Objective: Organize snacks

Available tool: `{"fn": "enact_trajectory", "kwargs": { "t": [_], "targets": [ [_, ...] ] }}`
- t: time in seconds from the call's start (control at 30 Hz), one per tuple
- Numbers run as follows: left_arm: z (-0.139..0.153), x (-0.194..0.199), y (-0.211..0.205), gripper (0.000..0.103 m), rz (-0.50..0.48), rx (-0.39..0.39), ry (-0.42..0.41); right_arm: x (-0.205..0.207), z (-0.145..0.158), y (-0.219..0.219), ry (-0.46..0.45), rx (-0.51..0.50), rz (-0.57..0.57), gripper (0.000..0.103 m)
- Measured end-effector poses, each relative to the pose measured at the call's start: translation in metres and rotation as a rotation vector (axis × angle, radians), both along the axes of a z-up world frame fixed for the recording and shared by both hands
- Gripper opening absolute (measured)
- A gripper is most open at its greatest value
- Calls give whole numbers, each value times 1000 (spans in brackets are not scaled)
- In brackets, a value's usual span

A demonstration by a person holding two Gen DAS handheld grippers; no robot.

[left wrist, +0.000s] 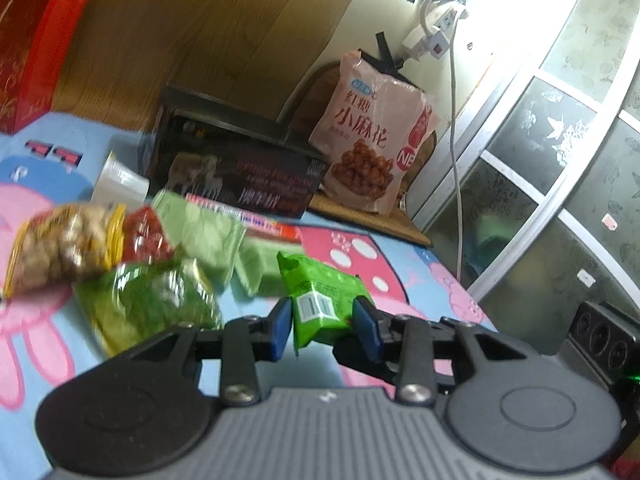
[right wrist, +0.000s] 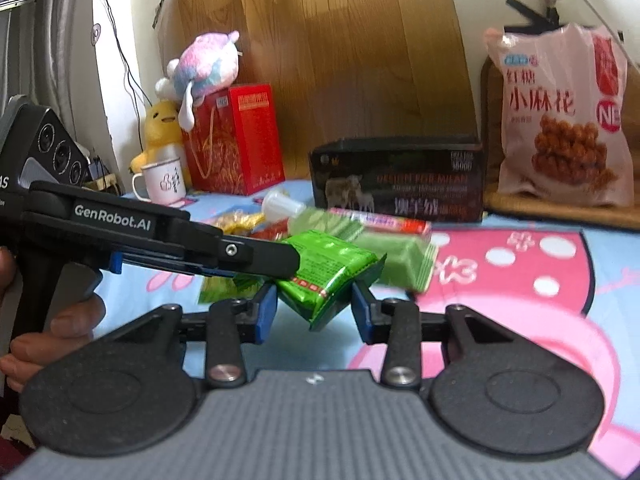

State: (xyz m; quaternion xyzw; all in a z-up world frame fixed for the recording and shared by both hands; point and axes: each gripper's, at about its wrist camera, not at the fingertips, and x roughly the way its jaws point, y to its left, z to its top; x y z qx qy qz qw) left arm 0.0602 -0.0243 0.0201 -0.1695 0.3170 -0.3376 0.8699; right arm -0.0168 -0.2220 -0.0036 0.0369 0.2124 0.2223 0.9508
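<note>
Above the blue cartoon blanket [right wrist: 612,264], a small green snack packet [right wrist: 328,276] hangs in the air between the two grippers. The left gripper [left wrist: 325,326] pinches it tight: its blue pads press on both sides of the packet. In the right wrist view, the left gripper reaches in from the left and the packet sticks out past its tip. The right gripper [right wrist: 314,312] has the packet's lower corner between its blue pads, but I cannot tell if they squeeze it.

Only the right wrist view shows the hand [right wrist: 44,332] on the left gripper's handle, the soft toys [right wrist: 200,68], the white mug [right wrist: 164,182] and the whole red box [right wrist: 234,138]. Only the left wrist view shows the bag of nuts [left wrist: 64,248], the patterned glass door [left wrist: 560,160] and the barcode on the packet.

The packet is tilted. In the right wrist view its long side runs from upper left down to lower right, one corner pointing down. Behind it stand the black box [right wrist: 400,178] and the pink snack bag [right wrist: 560,120].
</note>
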Motion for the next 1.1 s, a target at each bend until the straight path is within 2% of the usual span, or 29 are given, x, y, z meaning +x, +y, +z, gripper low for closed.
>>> {"fn": "enact_trajectory", "kwargs": {
  "t": [0.2, 0.47, 0.63, 0.8, 0.87, 0.93, 1.1],
  "targets": [
    [25, 30, -8, 34, 8, 10, -50, 22, 19, -3, -54, -7, -17, 43],
    [50, 98, -21, 34, 57, 27, -99, 87, 42, -11, -88, 9, -35, 43],
    [53, 142, -27, 34, 103, 46, -104, 131, 47, -9, -94, -8, -44, 42],
    [44, 181, -32, 38, 162, 87, -69, 170, 40, -5, -76, -23, -49, 45],
    [38, 186, -31, 39, 174, 95, -44, 180, 35, -4, -59, -37, -64, 45],
    [37, 180, -23, 39, 172, 66, -44, 181, 32, -7, -51, -32, -73, 48],
    [36, 149, -1, 39, 159, 7, -31, 146, 33, -33, -57, 35, -96, 48]
  ]
}}
